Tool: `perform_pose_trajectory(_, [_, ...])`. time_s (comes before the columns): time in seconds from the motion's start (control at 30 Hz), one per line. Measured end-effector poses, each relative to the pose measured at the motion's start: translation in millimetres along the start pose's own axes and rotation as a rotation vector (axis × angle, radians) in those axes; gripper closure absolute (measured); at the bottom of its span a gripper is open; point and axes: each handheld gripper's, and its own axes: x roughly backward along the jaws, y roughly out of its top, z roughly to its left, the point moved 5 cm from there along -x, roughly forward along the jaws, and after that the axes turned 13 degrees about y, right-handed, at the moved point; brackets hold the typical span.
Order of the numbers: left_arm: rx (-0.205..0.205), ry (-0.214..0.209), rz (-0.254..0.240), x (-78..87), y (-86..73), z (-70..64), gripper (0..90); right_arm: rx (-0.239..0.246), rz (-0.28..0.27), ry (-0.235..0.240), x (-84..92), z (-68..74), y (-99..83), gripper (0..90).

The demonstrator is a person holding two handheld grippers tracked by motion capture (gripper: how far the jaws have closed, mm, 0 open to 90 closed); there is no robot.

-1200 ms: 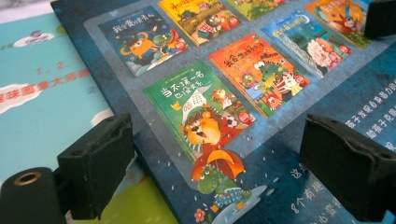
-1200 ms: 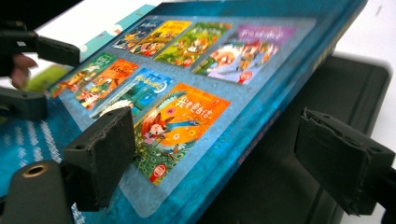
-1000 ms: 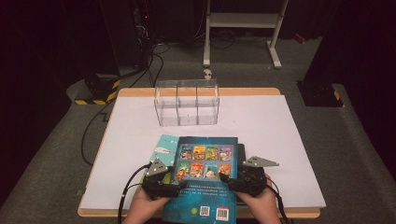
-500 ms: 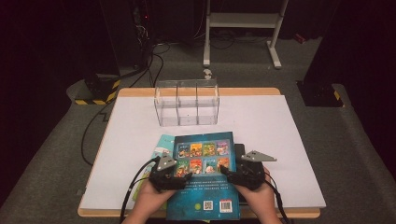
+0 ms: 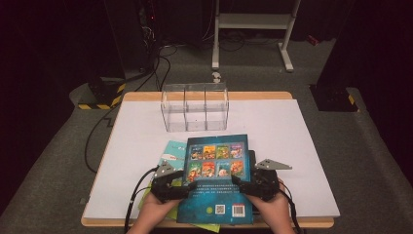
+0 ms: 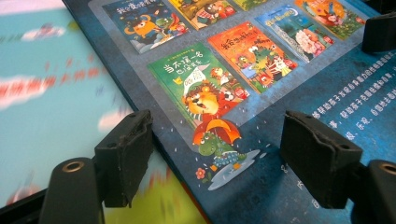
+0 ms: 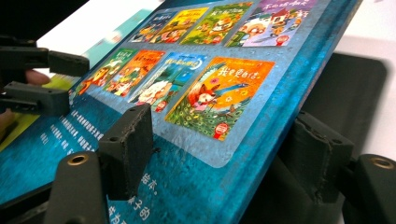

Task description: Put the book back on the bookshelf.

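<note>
- Nearest, at the table's front edge, two hands come in from below, each holding a gripper against an opposite side of a dark blue book (image 5: 216,180).
- Left gripper (image 5: 181,185): in the left gripper view its two black jaws stand apart, straddling the book's left edge, one over the blue cover and one over what lies beside it. They look set to close on that edge, but I cannot tell whether they grip it yet.
- Right gripper (image 5: 239,184): in the right gripper view its jaws are also apart, one over the cover and one beyond and below the raised right edge, so they bracket the thickness of the book without clamping it.
- The book lies back cover up, barcode end toward the person. My guess is it is approached from both sides because a wide, flat, stiff cover would tip in a single grip.
- Its cover is glossy, printed with a grid of small bright picture-book covers and lines of pale text.
- Underneath, a thinner teal and yellow-green book (image 5: 171,152) pokes out at the left, and a flat black slab (image 7: 355,88) shows at the right.
- Farther off stands a clear, hard-walled box (image 5: 195,107) with three compartments, empty, well apart from the book.
- All rest on a smooth white table (image 5: 292,136) with a wooden rim.
</note>
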Motion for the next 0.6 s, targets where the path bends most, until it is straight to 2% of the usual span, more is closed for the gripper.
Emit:
perform_pose_trajectory(0.03, [-0.019, 0.008, 0.012, -2.4, 4.4, -0.7, 23.6, -0.013, -0.005, 0.005, 1.2, -5.7, 2.0, 27.0])
perform_pose_trajectory(0.1, [-0.029, 0.019, 0.023, -4.5, 7.6, -2.0, 22.1, -0.016, 0.002, 0.02, -0.1, -6.6, 1.8, 23.9])
perform_pose_trajectory(0.17, [-0.006, 0.011, 0.015, -4.6, 5.4, -1.2, 20.6, -0.031, 0.024, 0.069, -8.4, -4.5, -0.3, 21.0])
perform_pose_trajectory(0.2, [0.013, -0.003, 0.021, -4.7, 3.8, -0.1, 20.6, -0.031, 0.024, 0.069, -8.4, -4.5, -0.3, 21.0])
perform_pose_trajectory(0.37, [0.018, 0.006, 0.007, -2.6, -1.5, 1.9, 16.2, -0.043, 0.026, 0.096, -2.3, -8.8, 3.5, 35.4])
perform_pose_trajectory(0.47, [0.018, 0.003, 0.009, -3.3, -2.0, 3.1, 12.4, -0.013, 0.032, 0.083, 2.8, -3.3, 3.5, 38.5])
perform_pose_trajectory(0.6, [0.041, -0.011, -0.001, -3.6, -1.5, 4.7, 10.2, 0.025, 0.022, 0.062, 7.1, 2.8, 5.0, 39.3])
